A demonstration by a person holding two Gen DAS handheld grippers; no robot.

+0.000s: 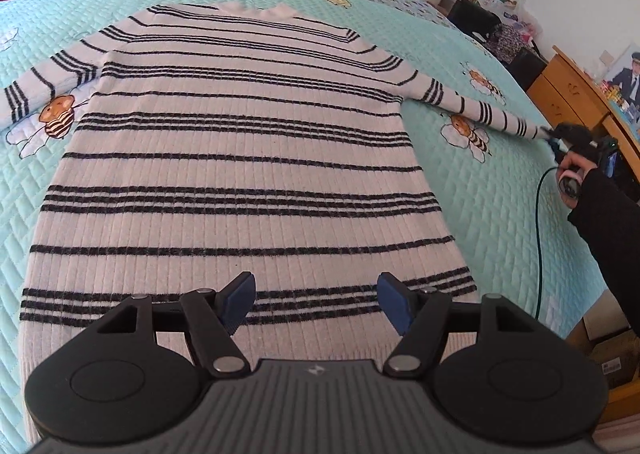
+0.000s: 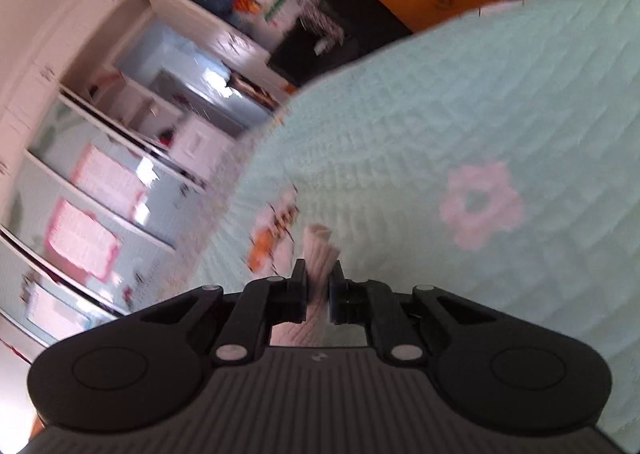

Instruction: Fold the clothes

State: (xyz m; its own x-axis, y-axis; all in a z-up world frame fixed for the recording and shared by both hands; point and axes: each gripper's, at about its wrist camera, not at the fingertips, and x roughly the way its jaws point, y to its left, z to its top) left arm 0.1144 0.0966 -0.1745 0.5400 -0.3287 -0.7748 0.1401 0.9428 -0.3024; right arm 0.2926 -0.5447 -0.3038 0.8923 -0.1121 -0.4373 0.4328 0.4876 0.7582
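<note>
A white ribbed sweater with black stripes (image 1: pixel 248 158) lies flat on the bed, collar at the far end and both sleeves spread out. My left gripper (image 1: pixel 316 300) hovers open over the hem, nothing between its blue pads. The right sleeve (image 1: pixel 480 110) stretches toward the bed's right edge. There my right gripper (image 1: pixel 550 134), held by a hand in a dark sleeve, pinches the cuff. In the right wrist view the right gripper (image 2: pixel 318 284) is shut on the white ribbed cuff (image 2: pixel 318 250), which sticks out past the pads.
A teal quilted bedspread (image 1: pixel 500 222) with bee and flower prints covers the bed. A wooden dresser (image 1: pixel 576 94) stands close to the right side, a green cable (image 1: pixel 540 238) hangs there. White shelves (image 2: pixel 132 114) and a dark chair (image 2: pixel 340 38) stand beyond the bed.
</note>
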